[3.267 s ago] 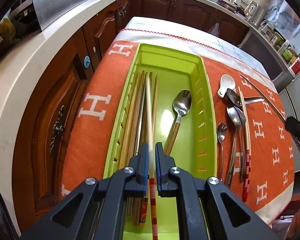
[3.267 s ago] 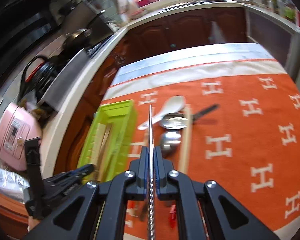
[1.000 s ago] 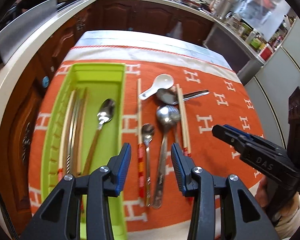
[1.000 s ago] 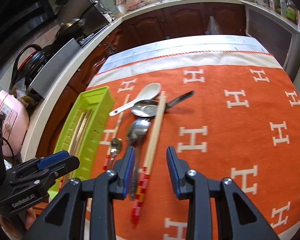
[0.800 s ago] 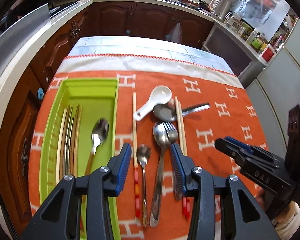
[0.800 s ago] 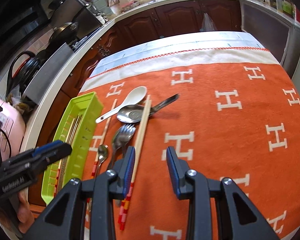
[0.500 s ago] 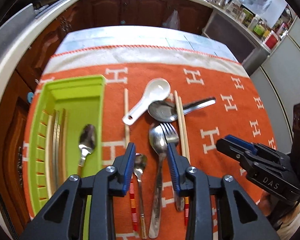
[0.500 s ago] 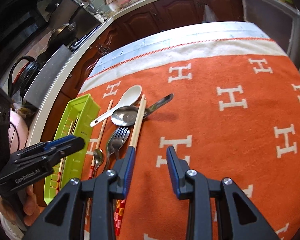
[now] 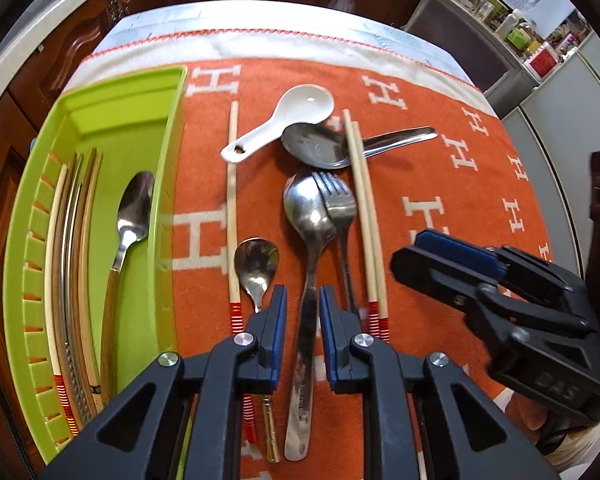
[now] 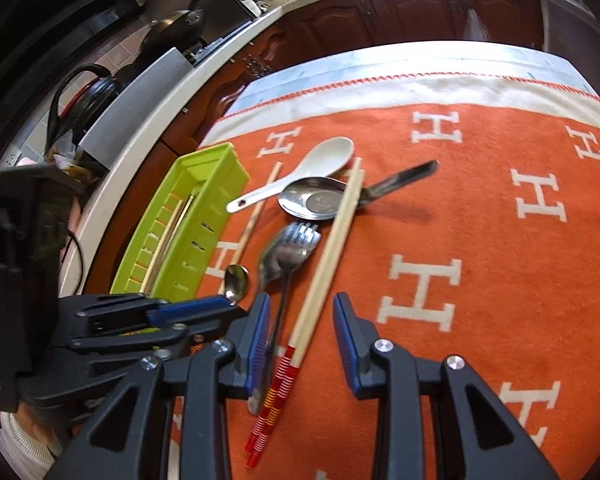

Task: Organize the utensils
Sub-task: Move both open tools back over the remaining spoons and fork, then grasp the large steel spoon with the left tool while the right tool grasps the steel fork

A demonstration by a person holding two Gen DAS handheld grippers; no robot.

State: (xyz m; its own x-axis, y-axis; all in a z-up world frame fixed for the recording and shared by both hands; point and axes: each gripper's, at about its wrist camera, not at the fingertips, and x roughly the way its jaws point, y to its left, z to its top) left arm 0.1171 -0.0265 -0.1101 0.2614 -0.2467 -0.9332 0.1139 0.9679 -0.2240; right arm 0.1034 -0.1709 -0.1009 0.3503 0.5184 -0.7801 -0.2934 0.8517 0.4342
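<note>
A green utensil tray (image 9: 164,128) at the left holds several chopsticks (image 9: 74,240) and a wooden-handled spoon (image 9: 130,216). On the orange cloth lie a large steel spoon (image 9: 308,216), a fork (image 9: 340,204), a small spoon (image 9: 256,264), a white ceramic spoon (image 9: 296,114), a wide metal spoon (image 9: 320,148), a chopstick pair (image 9: 366,216) and a single chopstick (image 9: 232,200). My left gripper (image 9: 303,308) is open, its jaws straddling the large spoon's handle. My right gripper (image 10: 302,320) is open, low over the chopstick pair (image 10: 332,240) and the fork (image 10: 296,240).
The cloth (image 10: 480,208) covers a table with a white border at the far edge. Dark wooden cabinets and a pale counter (image 10: 148,120) run along the left. The right gripper's body (image 9: 520,304) sits close to the right of my left gripper.
Both grippers have released chopsticks into the tray and moved right. In the last second both dropped lower toward the loose utensils, and the left jaws narrowed around the large spoon's handle.
</note>
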